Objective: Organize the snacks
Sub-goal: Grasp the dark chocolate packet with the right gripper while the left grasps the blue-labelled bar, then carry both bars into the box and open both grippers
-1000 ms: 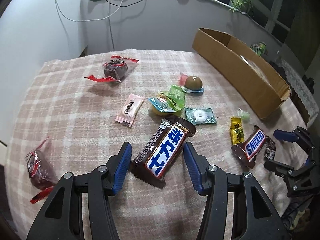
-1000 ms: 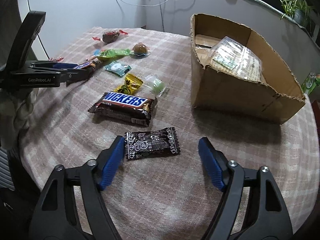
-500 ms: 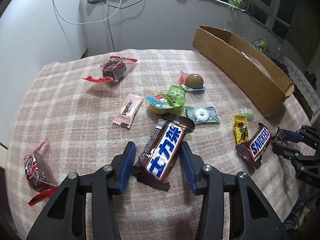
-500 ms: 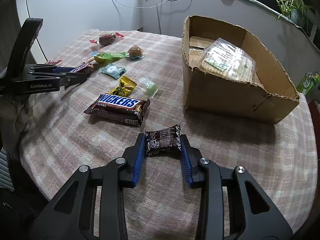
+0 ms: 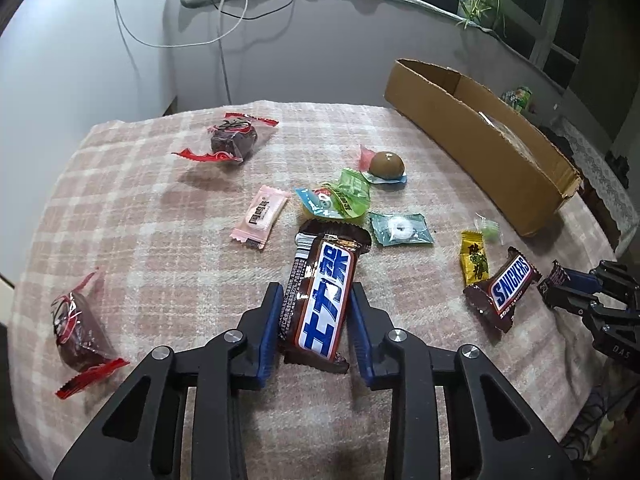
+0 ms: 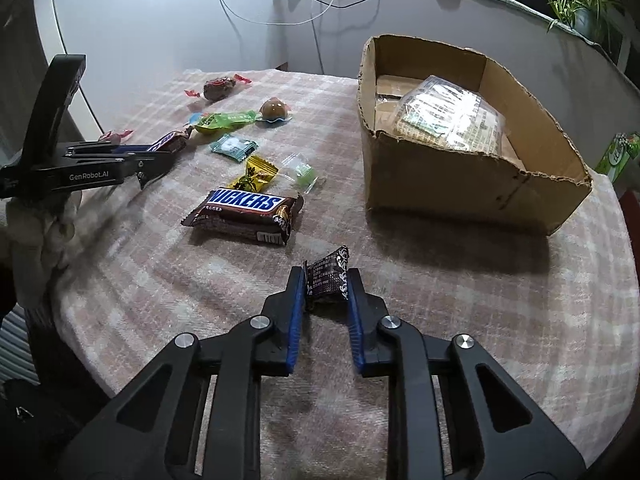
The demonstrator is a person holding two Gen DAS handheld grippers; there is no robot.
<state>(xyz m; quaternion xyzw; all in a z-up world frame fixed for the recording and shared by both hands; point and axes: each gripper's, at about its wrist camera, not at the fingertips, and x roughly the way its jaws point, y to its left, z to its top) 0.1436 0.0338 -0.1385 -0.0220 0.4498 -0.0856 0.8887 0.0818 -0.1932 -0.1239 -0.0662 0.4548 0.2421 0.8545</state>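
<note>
Meanwhile the left gripper [image 5: 316,312] pinches the glossy brown Snickers bar [image 5: 325,297] mid-table on the plaid cloth [image 5: 160,248]; crinkly sweets lie beyond it. Near the front edge, the right gripper [image 6: 326,286] clamps a small dark foil packet [image 6: 327,280], the torn cardboard box [image 6: 460,184] beyond.

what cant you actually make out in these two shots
- Cardboard box contents: the left wrist view shows only the outer wall; the near wall hides the inside.
- Clear packet in the box: right wrist view, print too small to read.
- Small dark candy: crumpled in the right gripper, label illegible.
- Snickers bar: lower end partly hidden in the left gripper.
</note>
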